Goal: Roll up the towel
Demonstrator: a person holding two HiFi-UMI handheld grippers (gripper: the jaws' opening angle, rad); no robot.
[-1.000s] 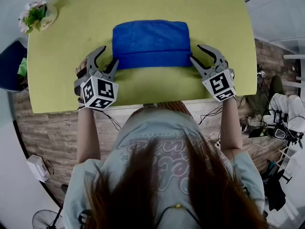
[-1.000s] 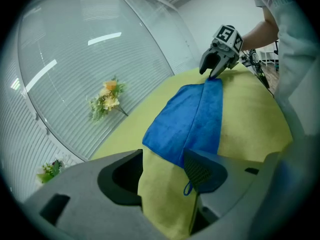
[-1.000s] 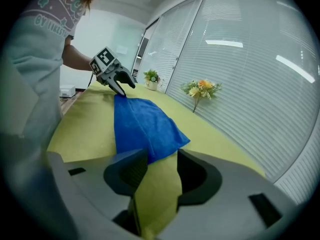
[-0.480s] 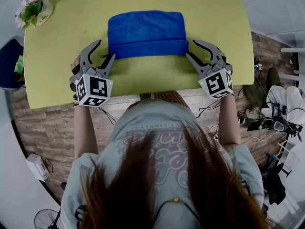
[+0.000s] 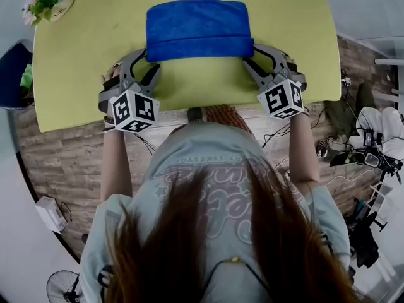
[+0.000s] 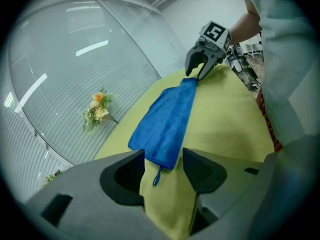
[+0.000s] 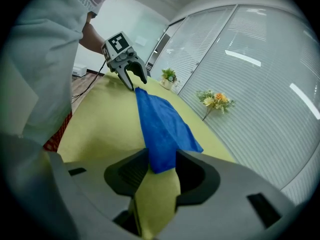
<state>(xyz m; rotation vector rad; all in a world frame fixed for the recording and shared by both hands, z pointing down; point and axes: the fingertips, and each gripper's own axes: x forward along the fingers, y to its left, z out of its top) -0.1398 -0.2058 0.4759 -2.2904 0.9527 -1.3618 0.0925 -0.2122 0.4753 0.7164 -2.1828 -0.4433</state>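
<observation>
Blue towel [image 5: 198, 21] barely rolled imo, corners sitting between unclamped jaws of my left gripper [image 5: 149, 60] and right gripper [image 5: 250, 53].

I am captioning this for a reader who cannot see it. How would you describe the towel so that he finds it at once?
A yellow-green table fills the top of the head view. In its middle, between the left gripper and the right gripper, lies the towel, folded. It alone is deep blue; the flowers stand at its far corner.
</observation>
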